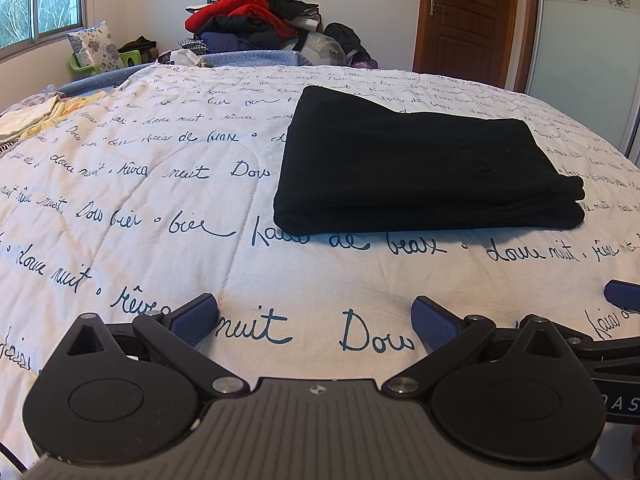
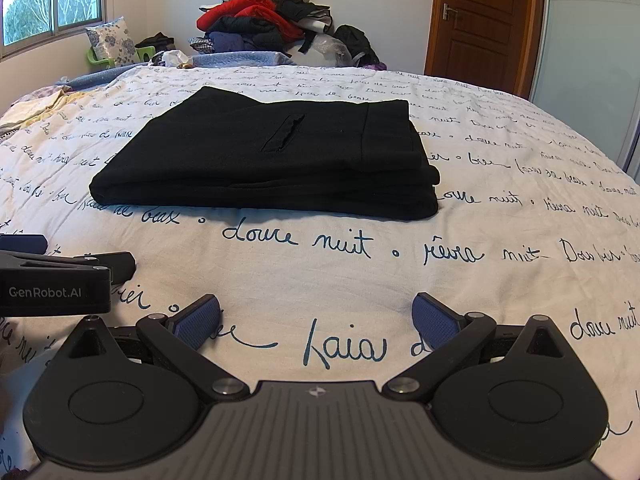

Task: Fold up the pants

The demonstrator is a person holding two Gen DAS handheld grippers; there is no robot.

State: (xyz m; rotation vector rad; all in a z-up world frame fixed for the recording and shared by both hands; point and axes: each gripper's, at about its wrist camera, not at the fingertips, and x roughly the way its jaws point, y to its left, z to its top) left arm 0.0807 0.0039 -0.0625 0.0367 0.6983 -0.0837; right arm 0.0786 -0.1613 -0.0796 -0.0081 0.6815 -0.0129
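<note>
Black pants (image 1: 424, 164) lie folded in a flat rectangular stack on the white bedspread with blue script (image 1: 160, 200). In the right wrist view the pants (image 2: 272, 156) show a back pocket slit on top. My left gripper (image 1: 314, 320) is open and empty, low over the bedspread, in front of and apart from the pants. My right gripper (image 2: 316, 320) is open and empty too, also short of the pants. The left gripper's body shows at the left edge of the right wrist view (image 2: 56, 280).
A pile of red, black and blue clothes (image 1: 252, 20) sits at the far end of the bed. A floral pillow (image 1: 94, 46) and green item lie far left. A wooden door (image 1: 468, 16) stands at the back right. Yellowish cloth (image 1: 44, 116) lies at the left edge.
</note>
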